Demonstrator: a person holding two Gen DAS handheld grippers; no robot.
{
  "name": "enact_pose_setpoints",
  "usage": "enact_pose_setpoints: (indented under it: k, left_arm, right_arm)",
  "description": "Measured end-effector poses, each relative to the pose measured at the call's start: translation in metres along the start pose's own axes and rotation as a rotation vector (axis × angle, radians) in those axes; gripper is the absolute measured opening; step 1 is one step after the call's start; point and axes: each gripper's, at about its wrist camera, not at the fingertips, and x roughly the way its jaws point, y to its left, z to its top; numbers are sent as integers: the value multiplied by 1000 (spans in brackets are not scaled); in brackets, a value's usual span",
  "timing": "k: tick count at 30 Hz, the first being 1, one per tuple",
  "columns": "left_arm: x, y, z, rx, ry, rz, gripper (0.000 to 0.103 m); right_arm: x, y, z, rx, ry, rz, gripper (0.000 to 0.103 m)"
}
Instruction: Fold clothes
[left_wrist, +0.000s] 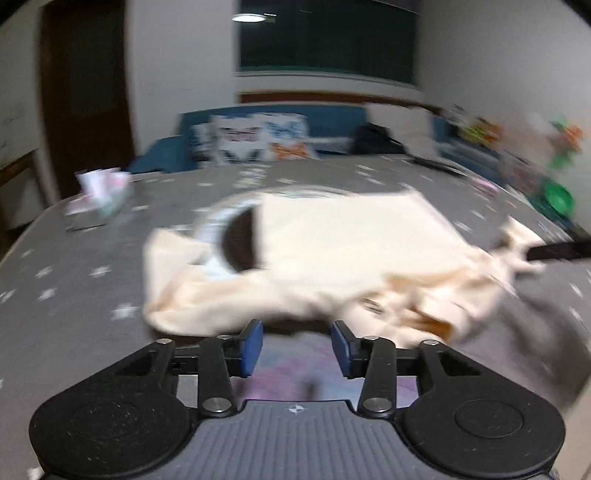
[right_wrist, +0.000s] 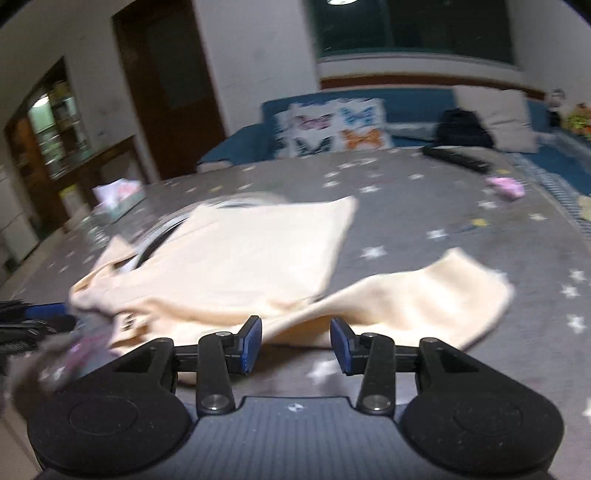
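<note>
No text, label or number is legible; motion blur throughout.

The garment was pale cream, with what looked like a grey-and-white striped collar, blurred. The cloth beneath was grey with white stars. Gripper pads were blue. The sofa was blue; its cushion bore coloured butterflies.

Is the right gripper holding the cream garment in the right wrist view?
No, the right gripper is open, and the cream garment lies on the table beyond its fingertips.
</note>
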Motion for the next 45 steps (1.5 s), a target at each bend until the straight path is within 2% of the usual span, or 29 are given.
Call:
enact_pose_setpoints:
  k: [2, 6, 7, 8, 11, 15, 17, 20, 21, 24, 27, 32, 36, 39, 42, 45]
  left_arm:
    - [9, -15, -2, 39, 20, -38, 48]
    - [30, -30, -2, 43, 59, -54, 47]
    - [33, -32, -2, 38, 68, -52, 41]
    - [35, -32, -1, 30, 78, -56, 16]
    - [33, -32, -1, 24, 78, -74, 5]
    - [10, -27, 5, 24, 59, -107, 3]
    - [-8, -23, 8, 4, 61, -173, 3]
    - [-24, -26, 6, 66, 81, -225, 4]
    - [-24, -30, 1, 105, 97, -218, 4]
    - [-22, -35, -6, 166, 127, -229, 5]
    - [-28, -33, -2, 187, 107, -275, 6]
    - [-41, -31, 9, 242, 43, -295, 9]
    - [-17, -26, 25, 158, 25, -223, 9]
    - [6, -29, 29, 126, 31, -197, 9]
    - [26, -38, 29, 127, 25, -209, 9]
    - [42, -43, 28, 111, 44, -228, 9]
  right_arm:
    - [3, 12, -3, -17, 13, 27, 41]
    - [11, 21, -8, -15, 39, 43, 41]
    - [12, 22, -9, -12, 44, 44, 41]
    - [14, 23, -11, -6, 49, 45, 41]
    - [16, 19, -13, 24, 55, 43, 41]
    - [16, 13, -12, 36, 46, 9, 38]
    - [11, 11, -11, 26, 31, -28, 37]
    - [4, 5, -9, 5, 22, -99, 37]
    - [3, 3, -9, 4, 22, -104, 37]
    - [-1, 6, -8, -15, 19, -88, 37]
    - [-3, 20, -7, -73, 10, -49, 37]
    - [6, 54, -6, -205, 18, 54, 37]
    - [24, 83, -13, -311, 69, 107, 37]
    - [33, 98, -23, -379, 118, 128, 37]
    - [31, 102, -38, -419, 169, 163, 38]
    - [20, 95, -43, -413, 176, 158, 39]
